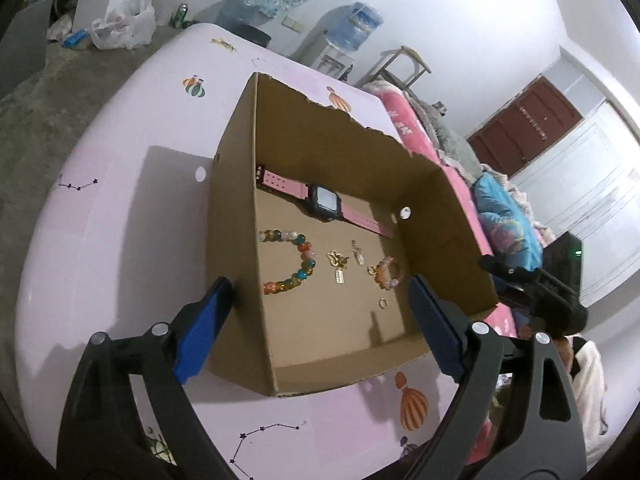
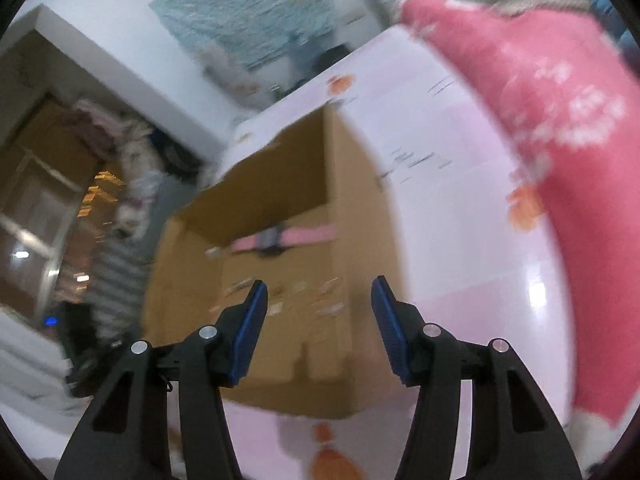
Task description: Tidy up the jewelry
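Looking down both wrist views, I have the left gripper point(image 1: 320, 320) spread wide with nothing between its blue pads point(image 1: 204, 332), straddling the near end of the cardboard box point(image 1: 236, 264) that sits on the pink tabletop point(image 1: 120, 240). My right gripper point(image 2: 320, 320) is about half open and also empty, aimed into the same box; that view is smeared, so I read no small items from it.

Inside the box, nearest its near wall lies a small gold ring point(image 1: 383, 303). Just beyond it sits a small orange bead bracelet point(image 1: 386, 272), then two gold charms point(image 1: 338, 266) toward the middle of the floor, and a larger multicoloured bead bracelet point(image 1: 292, 260) against the left wall. Farthest, along the far wall, a pink-strapped watch point(image 1: 324, 202) lies flat.

All the jewelry appears to be in the box already, loosely spaced, so I judge the step in hand is tidying or a clean withdrawal. To do it well, I should keep both sets of jaws open and clear of the walls, avoid nudging the box across the tabletop, and approach any piece from straight above. The ring and charms are tiny and flat; they would likely slip from these broad pads.
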`<state>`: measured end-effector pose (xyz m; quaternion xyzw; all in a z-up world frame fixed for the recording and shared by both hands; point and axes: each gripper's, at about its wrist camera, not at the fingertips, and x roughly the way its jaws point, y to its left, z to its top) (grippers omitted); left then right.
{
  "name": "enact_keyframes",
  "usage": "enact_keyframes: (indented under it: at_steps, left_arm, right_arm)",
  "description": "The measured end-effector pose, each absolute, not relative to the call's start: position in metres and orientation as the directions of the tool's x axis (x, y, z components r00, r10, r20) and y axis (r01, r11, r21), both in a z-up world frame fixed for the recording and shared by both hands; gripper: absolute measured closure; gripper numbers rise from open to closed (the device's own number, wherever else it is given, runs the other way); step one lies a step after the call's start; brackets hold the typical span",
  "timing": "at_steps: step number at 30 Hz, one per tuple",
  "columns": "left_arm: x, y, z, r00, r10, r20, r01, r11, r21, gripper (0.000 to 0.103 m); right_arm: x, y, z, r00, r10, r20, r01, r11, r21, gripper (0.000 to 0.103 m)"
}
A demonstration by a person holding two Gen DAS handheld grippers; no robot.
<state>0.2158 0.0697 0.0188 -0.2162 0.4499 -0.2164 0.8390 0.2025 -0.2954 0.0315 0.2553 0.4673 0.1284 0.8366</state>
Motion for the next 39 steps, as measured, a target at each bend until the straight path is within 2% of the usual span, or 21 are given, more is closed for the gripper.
enact_keyframes:
  at_steps: [6,15,20,26,32,35,39]
  left_arm:
    - [0.206,0.065,0.022,0.517,-0.522,-0.679,0.159,0.837,-0.523,0.018]
    - [0.162,0.068,0.023,0.485,-0.54,-0.688,0.156,0.827,-0.54,0.018]
    - [0.136,0.069,0.021,0.483,-0.528,-0.698,0.157,0.837,-0.524,0.017]
    - [0.117,0.07,0.028,0.548,-0.498,-0.672,0.167,0.852,-0.496,0.017]
    - [0.08,0.067,0.053,0.683,-0.341,-0.646,0.143,0.93,-0.339,0.011]
    - [0.063,0.059,0.058,0.713,-0.263,-0.65,0.124,0.96,-0.253,0.01]
    - [0.04,0.051,0.059,0.738,-0.2,-0.645,0.088,0.975,-0.203,0.008]
  right_arm:
    - [0.19,-0.283,0.037,0.528,0.4,-0.749,0.032,0.872,0.489,0.047]
    - [0.127,-0.279,0.042,0.518,0.37,-0.771,0.067,0.881,0.468,0.047]
    - [0.093,-0.276,0.039,0.53,0.374,-0.761,0.074,0.874,0.481,0.045]
    - [0.073,-0.277,0.043,0.579,0.358,-0.733,0.078,0.87,0.486,0.044]
    - [0.022,-0.27,0.071,0.704,0.189,-0.684,0.077,0.938,0.339,0.027]
    - [0.005,-0.266,0.074,0.724,0.14,-0.676,0.091,0.951,0.294,0.021]
    - [-0.016,-0.254,0.065,0.713,0.092,-0.695,0.087,0.972,0.218,0.014]
